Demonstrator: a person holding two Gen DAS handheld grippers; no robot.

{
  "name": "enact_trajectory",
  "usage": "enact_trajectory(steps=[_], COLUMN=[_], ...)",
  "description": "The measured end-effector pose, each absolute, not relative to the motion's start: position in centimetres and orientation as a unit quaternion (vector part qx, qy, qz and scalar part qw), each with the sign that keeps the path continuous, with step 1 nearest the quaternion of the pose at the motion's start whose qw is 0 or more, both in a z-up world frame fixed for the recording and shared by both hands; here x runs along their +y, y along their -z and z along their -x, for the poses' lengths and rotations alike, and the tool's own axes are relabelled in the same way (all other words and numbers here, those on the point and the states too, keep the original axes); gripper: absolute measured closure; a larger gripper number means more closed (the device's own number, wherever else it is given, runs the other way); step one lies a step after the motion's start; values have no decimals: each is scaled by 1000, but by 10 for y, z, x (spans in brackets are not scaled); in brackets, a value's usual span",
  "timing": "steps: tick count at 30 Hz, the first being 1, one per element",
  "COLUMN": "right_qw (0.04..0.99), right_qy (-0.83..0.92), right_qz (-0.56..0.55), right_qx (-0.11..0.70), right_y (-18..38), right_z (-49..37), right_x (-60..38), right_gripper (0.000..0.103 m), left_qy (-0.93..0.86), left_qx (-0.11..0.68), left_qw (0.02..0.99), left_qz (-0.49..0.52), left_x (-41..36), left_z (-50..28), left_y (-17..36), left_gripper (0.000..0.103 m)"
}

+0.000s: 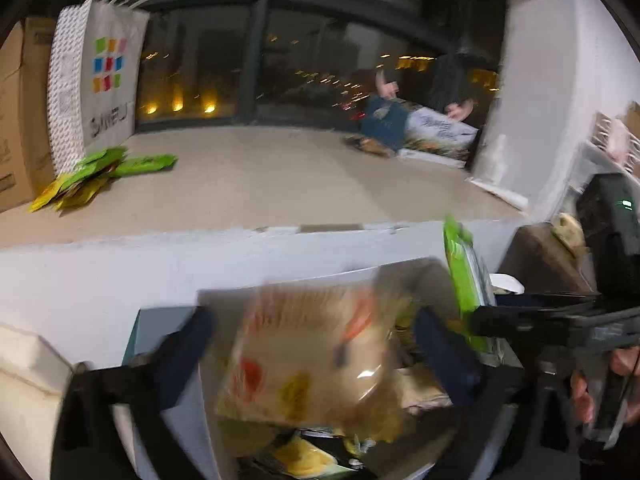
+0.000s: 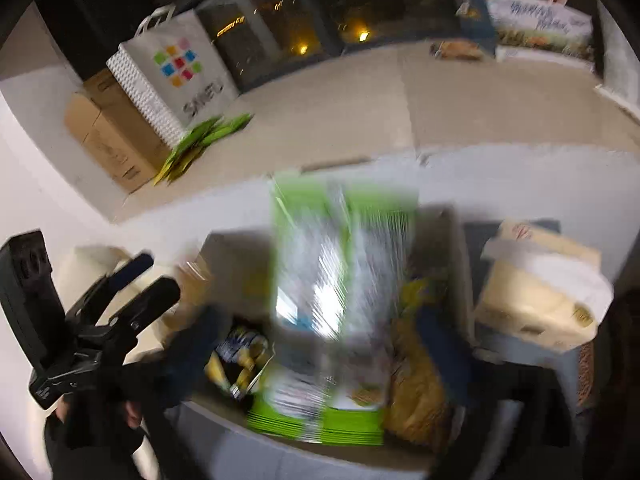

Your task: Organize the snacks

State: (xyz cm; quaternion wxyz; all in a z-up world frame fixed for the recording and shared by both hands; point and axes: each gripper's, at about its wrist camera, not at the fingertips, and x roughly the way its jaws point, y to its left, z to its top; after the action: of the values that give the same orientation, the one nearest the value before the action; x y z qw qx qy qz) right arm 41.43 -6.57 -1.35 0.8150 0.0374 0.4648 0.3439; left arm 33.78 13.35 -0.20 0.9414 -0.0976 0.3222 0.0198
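**Both tools over the snack box, each with a packet between its fingers**

Nearest the left wrist camera, the left tool (image 1: 316,344) stands with its fingers spread wide, and a beige snack packet (image 1: 308,360) with red and yellow marks sits between them. The blur is heavy, so it appears gripped, but contact at the pads cannot be confirmed. Below it lies the open white box (image 1: 168,408), with yellow wrappers (image 1: 304,456) in the bottom.

The right tool (image 2: 320,344) also has its fingers well apart, with a green-and-silver packet (image 2: 332,288) upright between them, its lower edge down in the box; the grasp looks closed on the packet, though smeared by motion. A yellow bag (image 2: 416,384) lies just beside it.

Beyond the box runs a beige ledge (image 1: 280,184). On its far left stands a white paper bag (image 1: 96,80) with coloured squares, green sachets (image 1: 100,172) piled at its foot and a cardboard carton (image 1: 20,120) behind.
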Motion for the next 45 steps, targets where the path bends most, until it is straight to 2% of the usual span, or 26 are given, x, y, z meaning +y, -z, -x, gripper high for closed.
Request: enact_trajectory(steps=[4, 9, 15, 21, 34, 45], right_qw=[822, 834, 869, 883, 890, 892], right_qy=[-348, -356, -360, -379, -371, -370], right_qz=[-54, -42, 28, 52, 23, 2], right_qx=[447, 419, 337, 273, 265, 259], right_y=[5, -12, -40, -57, -51, -52], right_z=[-416, -396, -335, -262, -155, -113], right_x=[-80, -92, -91, -103, -166, -194], right_gripper=[0, 0, 0, 0, 0, 0], left_qy=[-23, -45, -53, -86, -84, -74], left_qx=[315, 293, 212, 219, 224, 223], left_qw=[941, 951, 975, 972, 970, 970], left_qz=[118, 87, 43, 22, 43, 60], left_x=[146, 136, 102, 70, 15, -5], left_z=[-325, -296, -229, -180, -59, -26], left_y=[6, -5, -26, -33, -47, -51], left_gripper=[0, 0, 0, 0, 0, 0])
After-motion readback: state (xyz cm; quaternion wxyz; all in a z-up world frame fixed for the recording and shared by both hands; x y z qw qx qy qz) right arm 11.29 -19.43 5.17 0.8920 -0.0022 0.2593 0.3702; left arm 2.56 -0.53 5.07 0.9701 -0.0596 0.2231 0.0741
